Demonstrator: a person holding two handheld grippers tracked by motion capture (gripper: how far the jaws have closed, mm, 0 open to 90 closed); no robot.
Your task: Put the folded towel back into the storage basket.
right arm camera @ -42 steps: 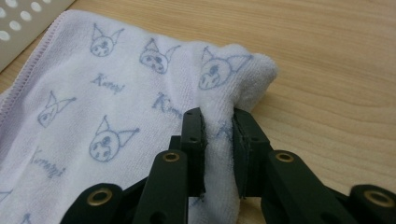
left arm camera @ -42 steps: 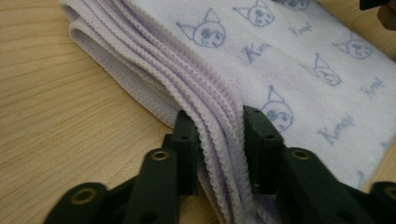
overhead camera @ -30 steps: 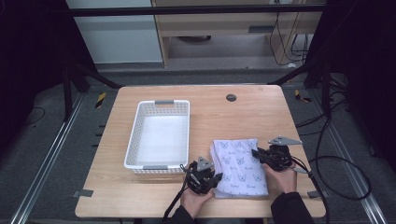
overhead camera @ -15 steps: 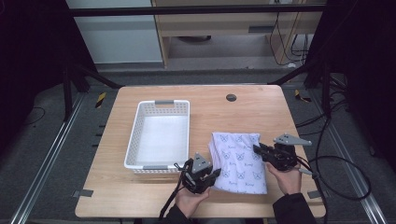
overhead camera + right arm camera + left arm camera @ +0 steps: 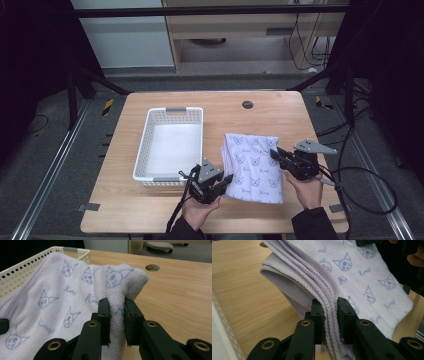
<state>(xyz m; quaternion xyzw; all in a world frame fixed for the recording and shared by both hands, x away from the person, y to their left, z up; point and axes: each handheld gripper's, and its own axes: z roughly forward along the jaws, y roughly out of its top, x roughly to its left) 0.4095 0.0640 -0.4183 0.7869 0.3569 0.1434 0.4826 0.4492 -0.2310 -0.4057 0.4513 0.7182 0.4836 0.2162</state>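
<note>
On the tabletop (image 5: 125, 210), toward five o'clock of the white basket (image 5: 170, 145), lies a folded cat-print towel (image 5: 252, 160); left tongs (image 5: 226, 181) pinch its stacked edges, right tongs (image 5: 274, 154) its three-o'clock fold.

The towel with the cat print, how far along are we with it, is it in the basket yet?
Not yet. Done: the towel is folded into layers, and both grippers are clamped on it, the left gripper on the stacked edges, the right gripper on a bunched fold. In hand: it is gripped beside the white basket. Probably left: carrying it into the basket, which looks empty, then letting go.
</note>
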